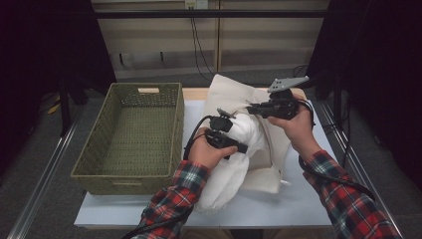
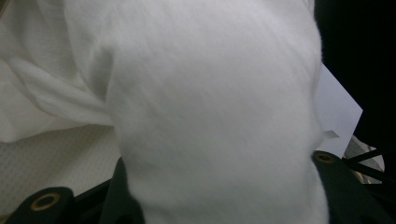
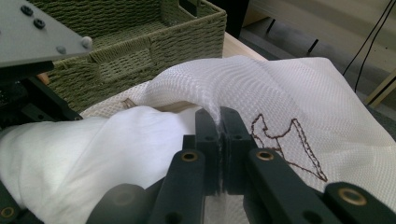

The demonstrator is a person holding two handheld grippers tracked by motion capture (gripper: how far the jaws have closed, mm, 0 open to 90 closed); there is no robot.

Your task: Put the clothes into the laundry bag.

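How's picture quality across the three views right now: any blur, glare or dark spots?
High view: dim, black at both sides, table evenly lit. Left gripper view: white pillow so close it is soft, nearly textureless. Right gripper view: mesh bag weave crisp, right gripper jaws near the lens blurred; no glare.

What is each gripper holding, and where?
Left gripper clamps the white pillow around its bulk; right gripper pinches the mesh cover at its opening edge.

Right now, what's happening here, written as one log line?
left gripper: shut on white cloth bundle | right gripper: shut on mesh bag edge | green basket: empty
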